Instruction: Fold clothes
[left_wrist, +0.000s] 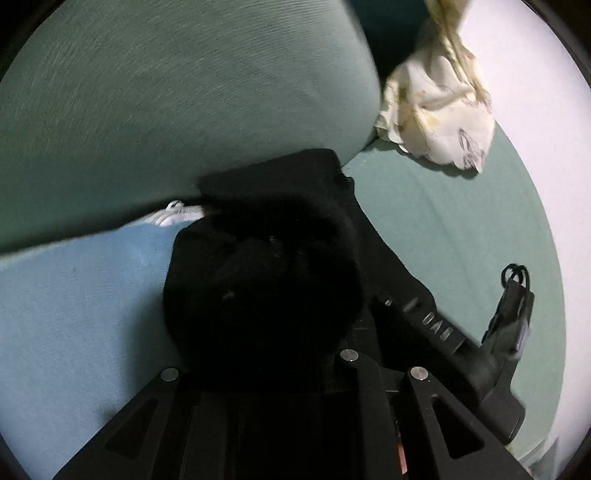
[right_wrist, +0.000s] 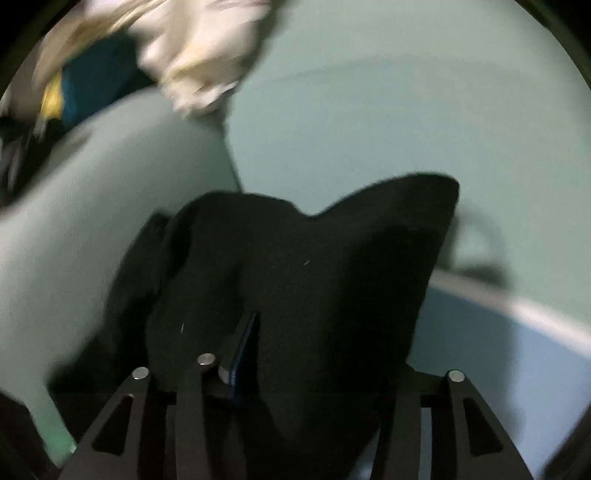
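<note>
Bunched black knit garment (right_wrist: 314, 280) fills both views, draped over our jaws on the teal sofa cushion (left_wrist: 461, 221). Right gripper (right_wrist: 243, 350) clenched on it; left gripper (left_wrist: 258, 332) hidden, cannot tell. We should pull corners taut before creasing.

A green sofa (left_wrist: 461, 236) carries a light blue cloth (left_wrist: 74, 302) at near left, a crumpled cream cloth (left_wrist: 439, 110) far right, and a black garment (left_wrist: 266, 266) between.
</note>
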